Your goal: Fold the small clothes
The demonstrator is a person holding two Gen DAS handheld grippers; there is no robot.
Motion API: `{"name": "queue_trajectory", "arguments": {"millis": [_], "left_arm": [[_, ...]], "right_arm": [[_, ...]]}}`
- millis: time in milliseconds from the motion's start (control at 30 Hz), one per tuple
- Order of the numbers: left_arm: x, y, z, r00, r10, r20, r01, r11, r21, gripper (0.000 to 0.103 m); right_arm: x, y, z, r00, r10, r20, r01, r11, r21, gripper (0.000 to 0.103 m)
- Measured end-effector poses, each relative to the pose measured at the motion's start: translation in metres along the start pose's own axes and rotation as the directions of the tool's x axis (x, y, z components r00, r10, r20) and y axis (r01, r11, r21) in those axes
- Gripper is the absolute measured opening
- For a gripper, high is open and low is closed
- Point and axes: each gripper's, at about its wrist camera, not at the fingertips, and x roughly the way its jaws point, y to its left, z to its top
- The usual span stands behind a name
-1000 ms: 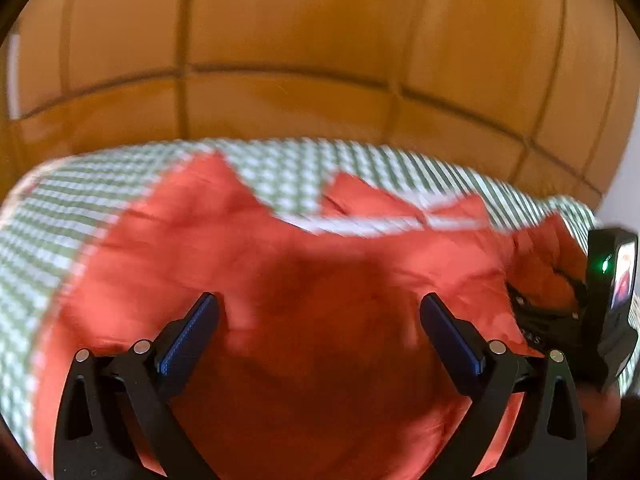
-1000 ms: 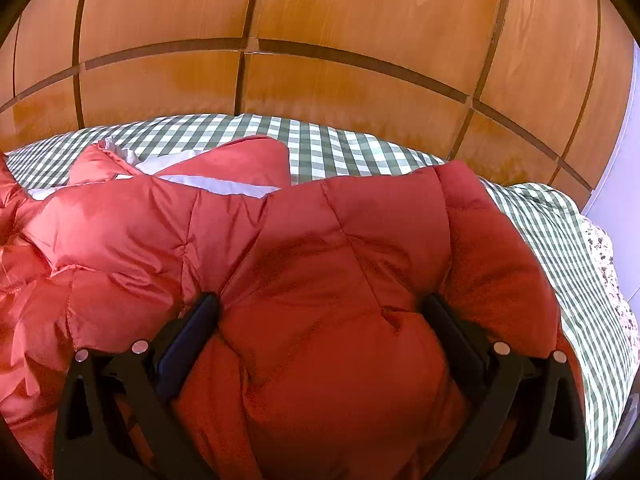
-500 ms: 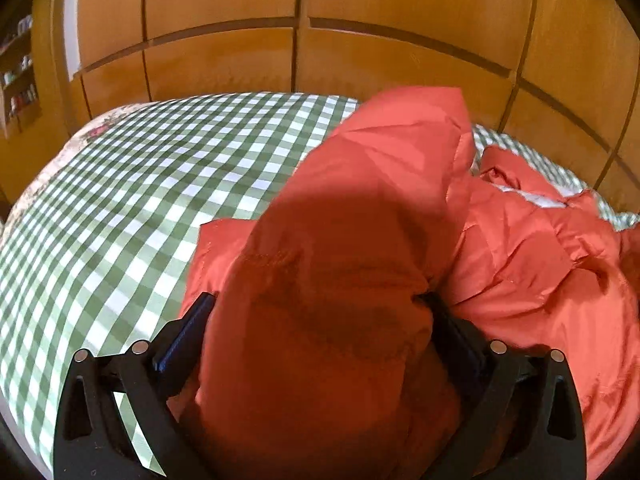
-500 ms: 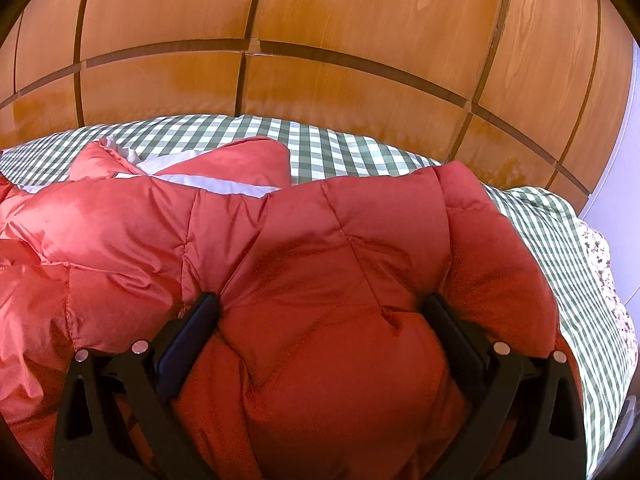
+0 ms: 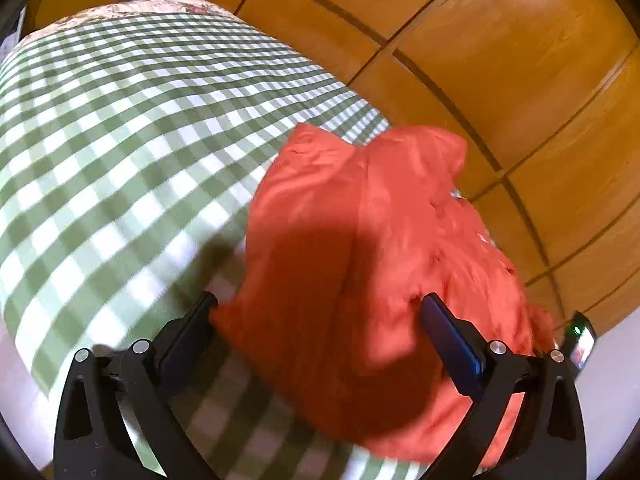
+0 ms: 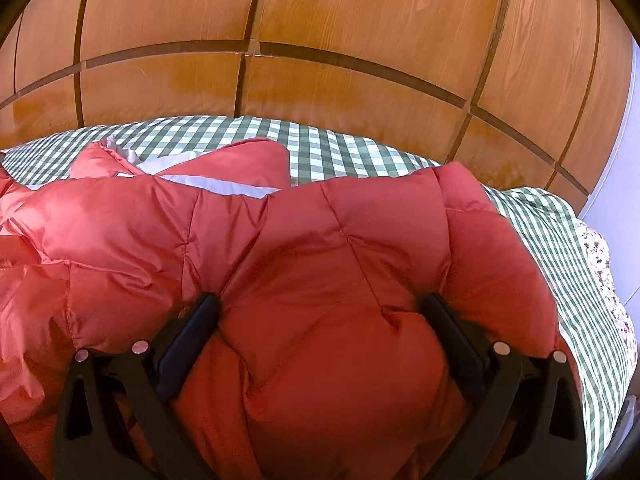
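A red puffy quilted jacket [image 6: 320, 280] with a white lining lies on a green and white checked bedsheet [image 6: 320, 148]. My right gripper [image 6: 320, 320] is open, its fingers [image 6: 188, 332] pressed down into the jacket's bulk on both sides. In the left wrist view a lifted flap of the same jacket [image 5: 352, 240] fills the space between the fingers [image 5: 452, 336] of my left gripper [image 5: 316, 320]. Those jaws stand wide apart. Whether they grip the cloth is hidden.
A wooden panelled wall [image 6: 320, 60] runs along the far side of the bed. The checked sheet [image 5: 120, 140] stretches out to the left of the jacket. A floral cover [image 6: 604, 272] shows at the bed's right edge. The other gripper's body with a green light [image 5: 580, 336] sits at far right.
My left gripper has swung left and tilted, carrying the red flap with it; more bare sheet now shows. My right gripper has stayed still on the jacket.
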Motion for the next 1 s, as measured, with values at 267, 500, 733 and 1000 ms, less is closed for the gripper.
{"name": "queue_trajectory", "arguments": {"millis": [267,500,733,1000], "left_arm": [[0.007,-0.011,-0.013,0.981,-0.173,-0.082,0.174,0.985,0.0,0.1],[0.025,-0.013,0.0,0.98,-0.198,-0.013,0.196,0.976,-0.092,0.1],[0.031,-0.014,0.005,0.981,-0.191,0.026,0.192,0.971,-0.141,0.1],[0.039,-0.007,0.009,0.968,-0.25,0.008,0.245,0.942,-0.228,0.07]], "right_arm": [[-0.051,-0.024,-0.001,0.994,0.101,0.042,-0.104,0.992,0.065,0.101],[-0.096,-0.026,-0.04,0.993,0.051,0.102,-0.051,0.999,-0.001,0.101],[-0.076,-0.004,-0.077,0.994,-0.014,0.109,0.022,0.997,-0.075,0.101],[-0.079,0.0,-0.083,0.99,-0.035,0.134,0.045,0.997,-0.069,0.101]]}}
